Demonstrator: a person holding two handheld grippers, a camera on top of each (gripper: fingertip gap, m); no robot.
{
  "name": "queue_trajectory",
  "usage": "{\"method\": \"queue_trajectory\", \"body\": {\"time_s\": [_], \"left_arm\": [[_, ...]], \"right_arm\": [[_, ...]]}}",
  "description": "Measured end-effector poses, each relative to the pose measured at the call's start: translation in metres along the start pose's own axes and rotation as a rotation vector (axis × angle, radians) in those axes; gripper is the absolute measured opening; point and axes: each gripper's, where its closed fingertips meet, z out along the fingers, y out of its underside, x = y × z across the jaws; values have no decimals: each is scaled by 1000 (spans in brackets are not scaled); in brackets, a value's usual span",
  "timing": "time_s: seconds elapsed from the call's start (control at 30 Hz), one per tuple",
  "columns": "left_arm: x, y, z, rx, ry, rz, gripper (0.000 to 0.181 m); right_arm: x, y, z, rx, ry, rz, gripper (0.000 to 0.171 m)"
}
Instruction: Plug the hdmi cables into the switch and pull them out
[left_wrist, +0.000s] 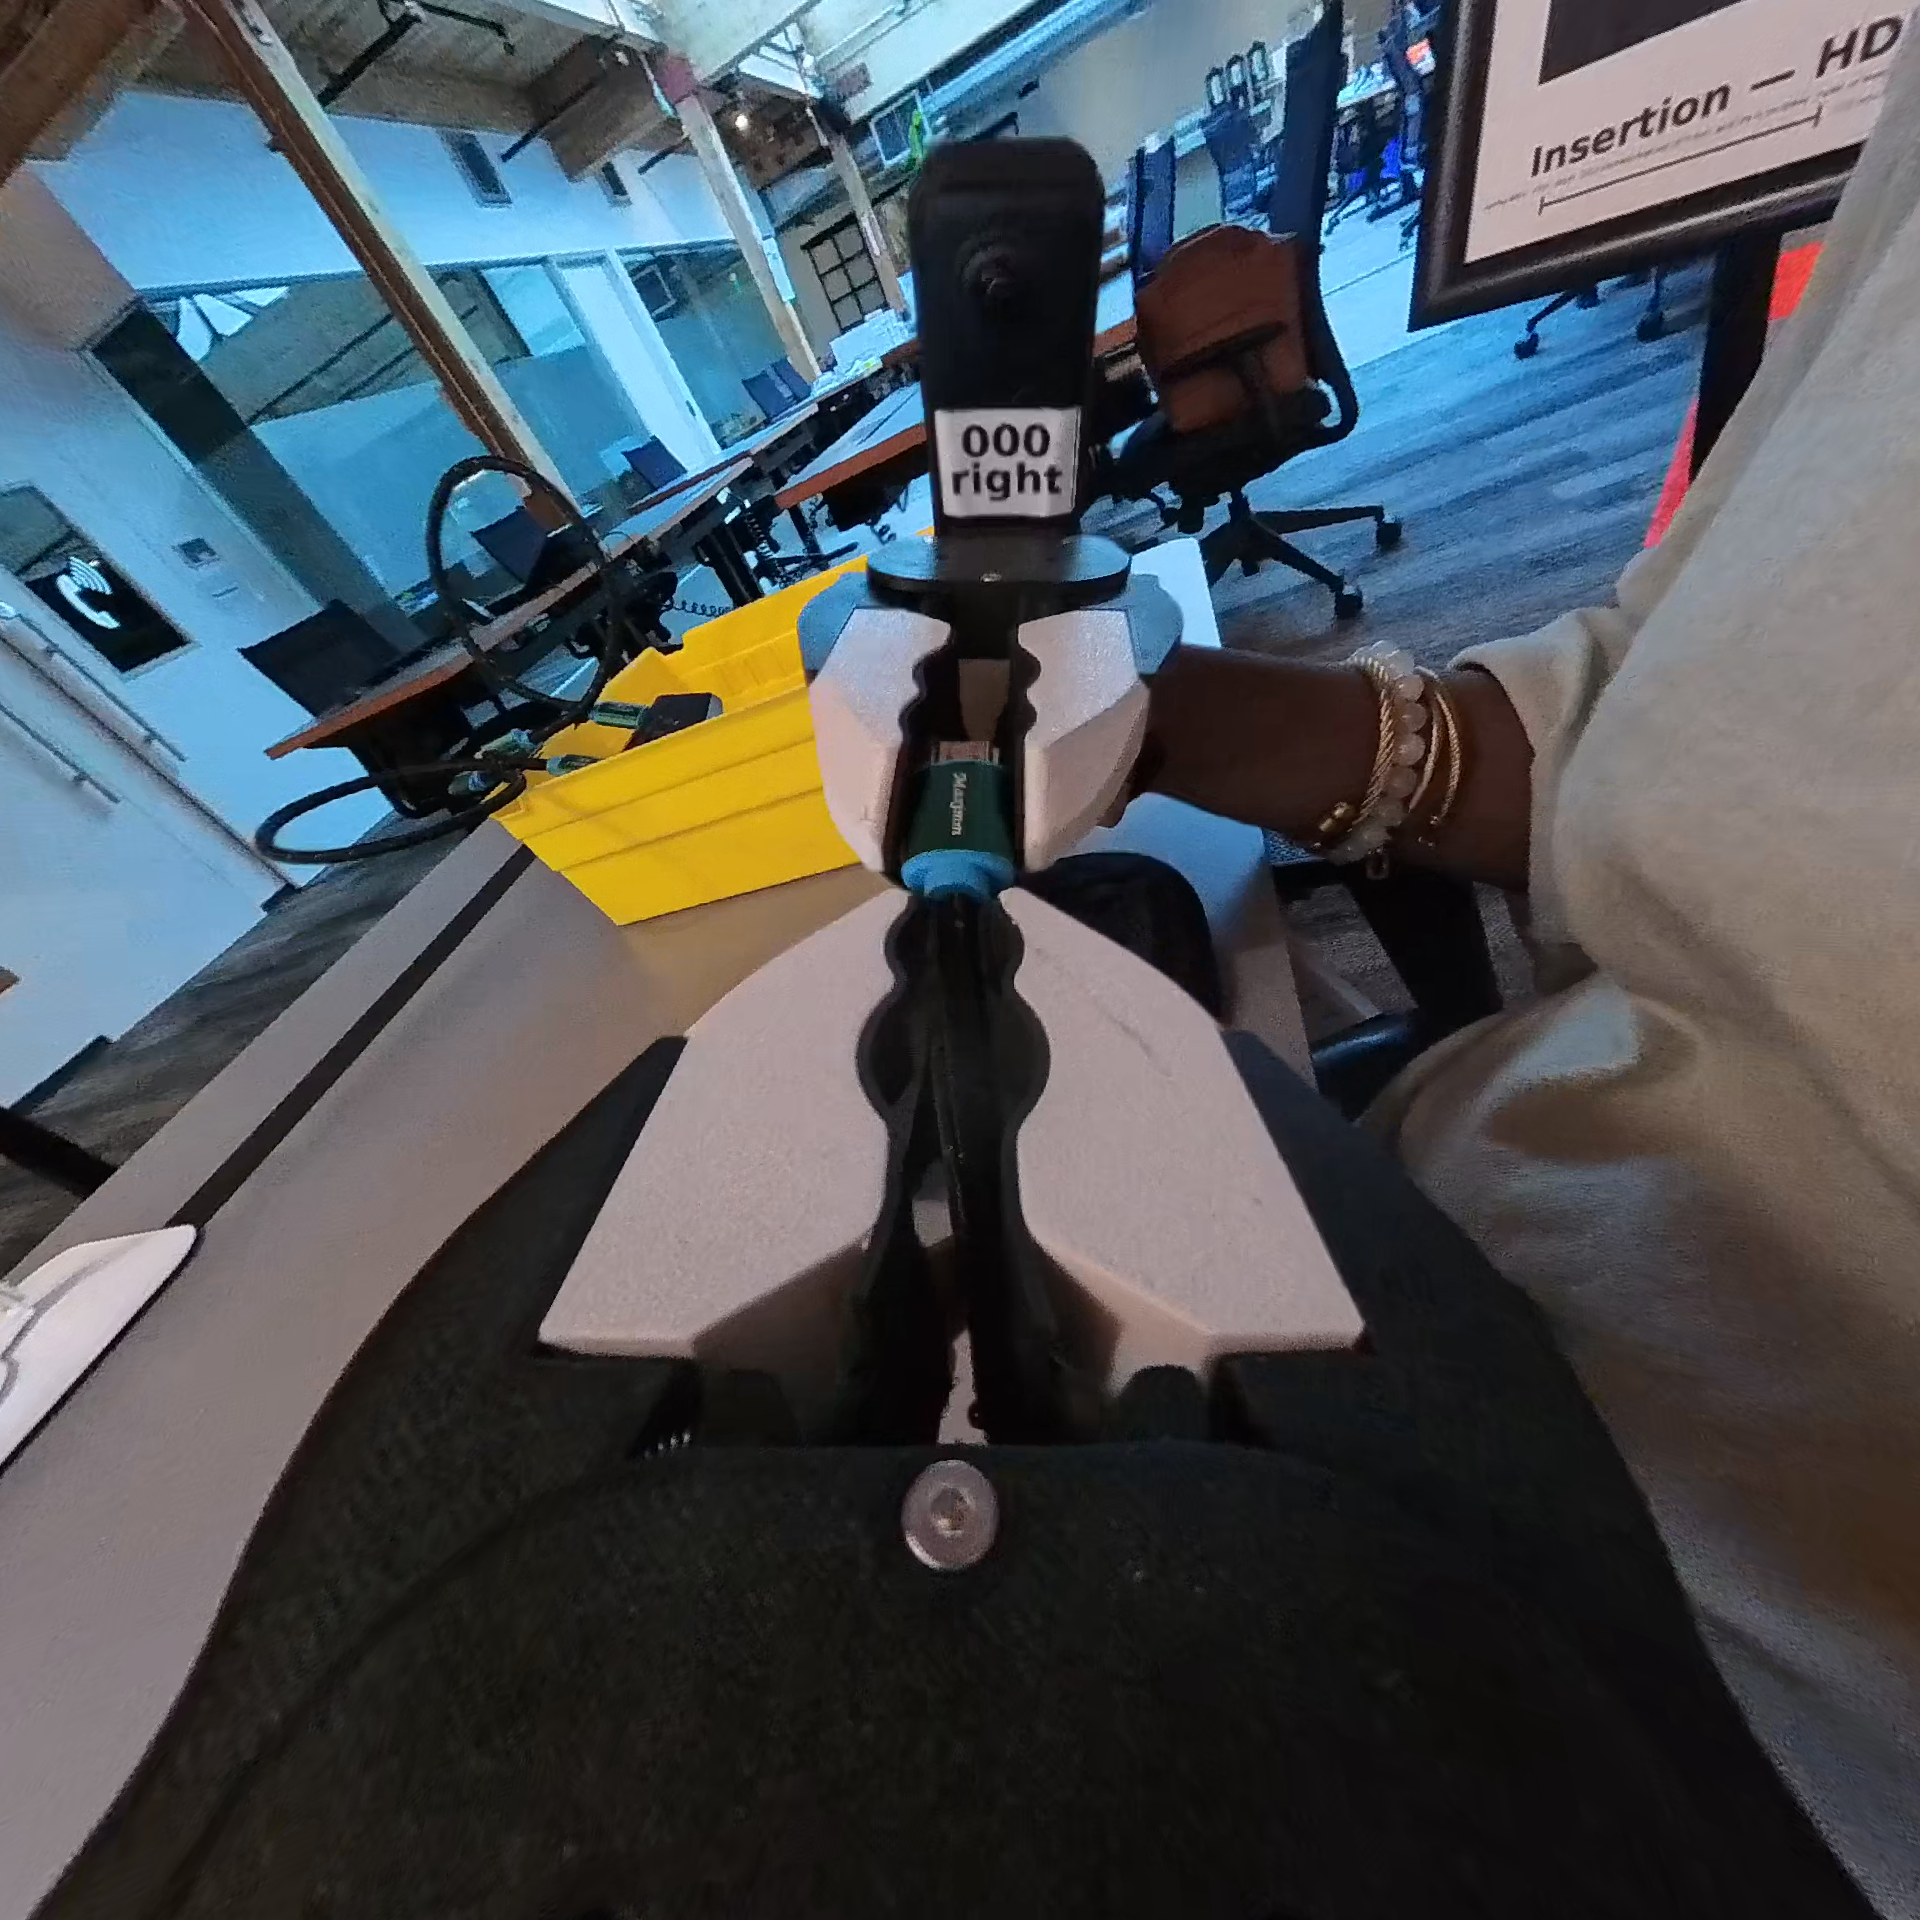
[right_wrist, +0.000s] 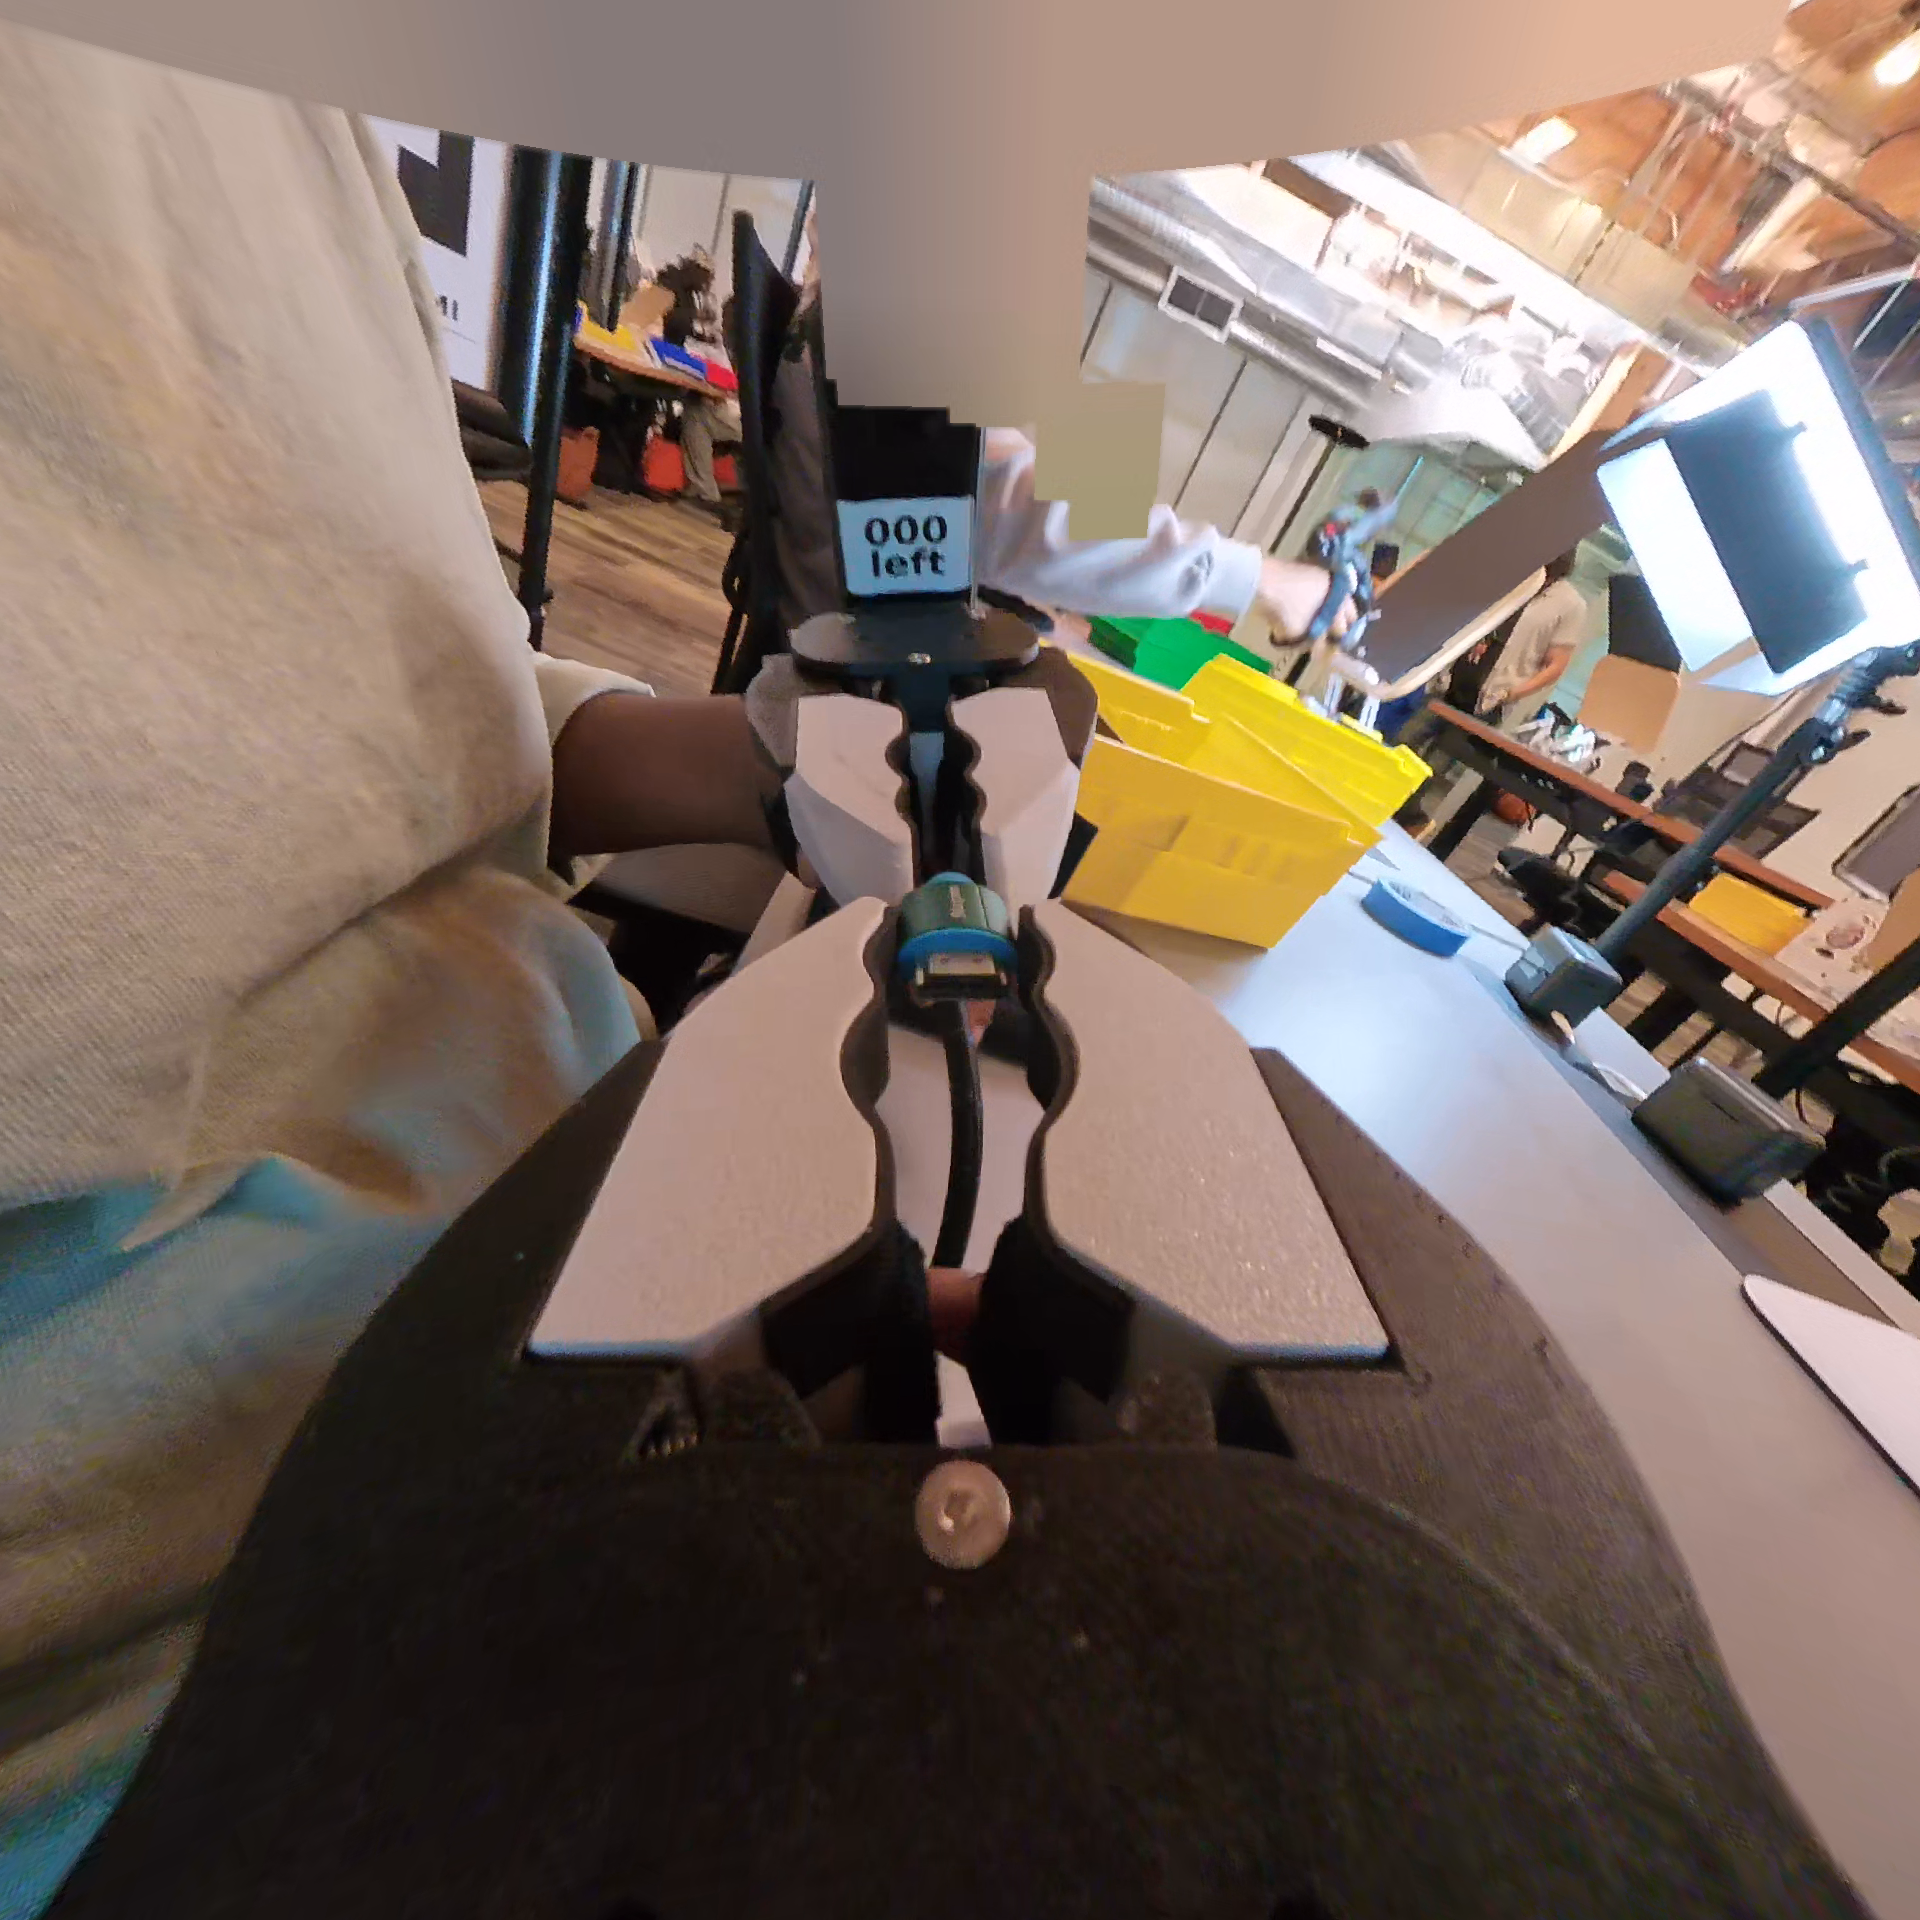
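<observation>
The two grippers face each other tip to tip above the grey table (left_wrist: 364, 1091). A green HDMI plug (left_wrist: 951, 816) with a blue collar sits between the right gripper's (left_wrist: 961, 862) fingertips, metal end pointing into that gripper. In the right wrist view the plug (right_wrist: 948, 940) shows end-on between the right gripper's (right_wrist: 956, 920) closed fingers, with a black cable (right_wrist: 961, 1143) below it. My left gripper (left_wrist: 956, 914) is shut on the plug's black cable (left_wrist: 951, 1091) just behind the collar; it also shows in the right wrist view (right_wrist: 940, 888). A black box (left_wrist: 675, 715), perhaps the switch, lies in a yellow bin (left_wrist: 707, 821).
Looped black cables (left_wrist: 488, 623) with green plugs hang over the bin's left side. A person's arm with bracelets (left_wrist: 1392, 748) holds the right gripper. More yellow bins (right_wrist: 1226, 842), a blue tape roll (right_wrist: 1418, 914) and two dark boxes (right_wrist: 1725, 1138) stand on the table. My left and right fingertips are right by each other.
</observation>
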Motion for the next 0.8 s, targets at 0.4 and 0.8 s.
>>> {"method": "queue_trajectory", "body": {"time_s": [0.4, 0.8], "left_arm": [[-5, 6, 0, -36, -42, 7, 11], [3, 6, 5, -35, 6, 37, 36]], "right_arm": [[6, 3, -15, -122, 63, -40, 20], [2, 0, -16, -67, 25, -19, 19]]}}
